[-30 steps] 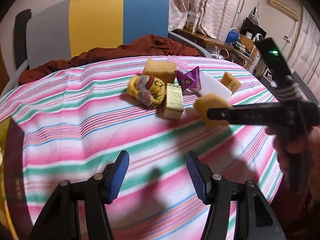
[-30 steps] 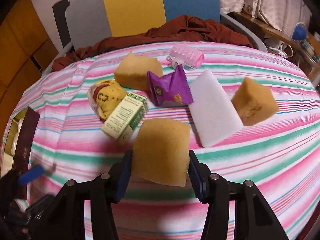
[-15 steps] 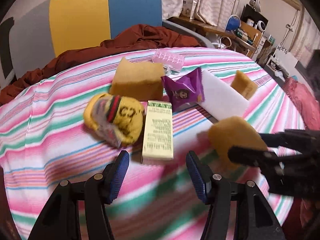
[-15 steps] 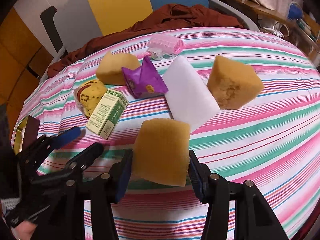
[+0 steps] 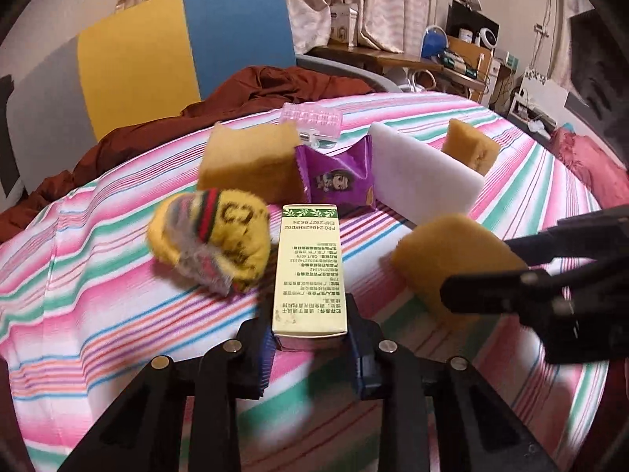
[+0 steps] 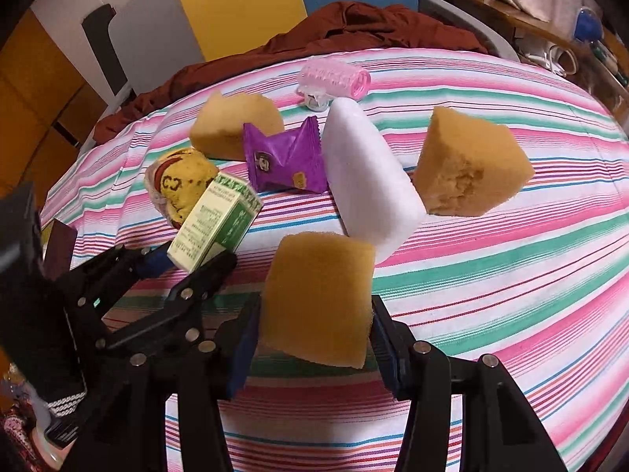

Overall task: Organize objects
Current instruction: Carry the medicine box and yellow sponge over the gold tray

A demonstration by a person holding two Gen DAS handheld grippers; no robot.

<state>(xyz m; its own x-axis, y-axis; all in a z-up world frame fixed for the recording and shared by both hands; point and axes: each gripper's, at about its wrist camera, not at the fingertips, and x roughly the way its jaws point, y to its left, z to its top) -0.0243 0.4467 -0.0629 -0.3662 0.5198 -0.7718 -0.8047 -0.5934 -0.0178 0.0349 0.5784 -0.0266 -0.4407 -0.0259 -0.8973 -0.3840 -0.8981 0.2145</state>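
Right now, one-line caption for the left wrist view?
Left tool clamps the green-and-cream box on the striped cloth.

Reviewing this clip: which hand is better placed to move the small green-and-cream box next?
Left. The left tool has just closed on the near end of the box, pads pressing both sides. The right tool is already occupied, clamped on a yellow sponge, so it cannot take the box.

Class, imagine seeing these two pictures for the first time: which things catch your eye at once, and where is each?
Nearest, the right tongs grip a yellow sponge above the striped cloth. Beside them, the left tongs have just closed on a pale green box. Behind the box lies a purple snack packet, beside a white foam block.
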